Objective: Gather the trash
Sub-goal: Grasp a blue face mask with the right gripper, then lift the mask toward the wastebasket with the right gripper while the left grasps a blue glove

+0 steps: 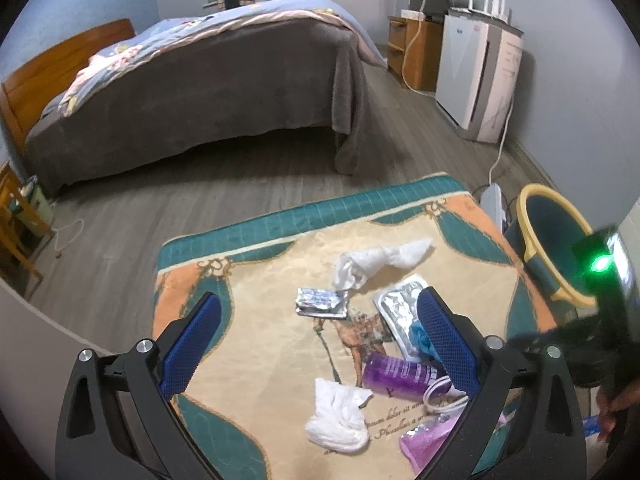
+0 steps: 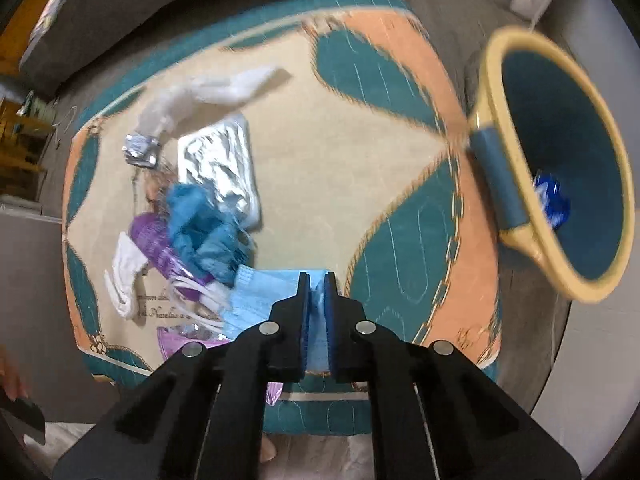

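Right gripper (image 2: 316, 280) was clamped on blue mask (image 2: 272, 286), low over rug (image 2: 360, 152), bin (image 2: 560, 160) off right. Mask looked light, floppy; mid-fold pinch seemed fine. Left gripper (image 1: 320, 312) hung wide apart.

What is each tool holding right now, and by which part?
The right tool is shut on the light blue pleated face mask, pinching its right edge. The left tool is open, holding nothing.

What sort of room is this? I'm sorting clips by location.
Most likely a bedroom: a made bed with a wooden headboard, a bedside cabinet, and a patterned cloth strewn with trash beside a waste bin.
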The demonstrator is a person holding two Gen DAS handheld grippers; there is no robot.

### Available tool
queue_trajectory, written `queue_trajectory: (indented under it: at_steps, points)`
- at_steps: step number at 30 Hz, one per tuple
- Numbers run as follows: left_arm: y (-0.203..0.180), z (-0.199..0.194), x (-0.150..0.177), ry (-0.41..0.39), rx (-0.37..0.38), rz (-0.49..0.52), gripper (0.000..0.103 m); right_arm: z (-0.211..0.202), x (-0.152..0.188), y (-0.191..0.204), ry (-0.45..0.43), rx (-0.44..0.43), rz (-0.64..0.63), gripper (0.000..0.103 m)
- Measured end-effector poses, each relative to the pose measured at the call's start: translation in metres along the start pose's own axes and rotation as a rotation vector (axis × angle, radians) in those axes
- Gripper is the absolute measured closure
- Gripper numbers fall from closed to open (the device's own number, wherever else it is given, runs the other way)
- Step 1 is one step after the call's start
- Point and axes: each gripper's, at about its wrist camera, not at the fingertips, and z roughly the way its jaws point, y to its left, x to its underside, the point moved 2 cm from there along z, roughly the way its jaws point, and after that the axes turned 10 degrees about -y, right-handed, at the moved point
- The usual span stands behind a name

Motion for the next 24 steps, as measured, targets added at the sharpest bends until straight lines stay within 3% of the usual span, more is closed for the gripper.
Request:
queue_trajectory:
  at_steps: [7, 13, 17, 24]
  points:
    - [-0.021, 0.009, 0.008, 0.030, 0.027, 0.073, 0.006, -0.044, -0.028, -0.014, -0.168, -0.025, 0.063, 0.098]
    - [-0.041, 0.022, 0.017, 0.075, 0.089, 0.059, 0.006, -0.076, -0.050, -0.038, -0.312, 0.057, 0.080, 0.098]
    - [-0.059, 0.036, 0.028, 0.116, 0.112, 0.070, 0.006, -0.086, -0.057, -0.052, -0.355, 0.098, 0.085, 0.098]
    - [-0.098, 0.063, 0.050, 0.199, 0.151, 0.156, 0.014, -0.082, -0.057, -0.061, -0.337, 0.114, 0.078, 0.098]
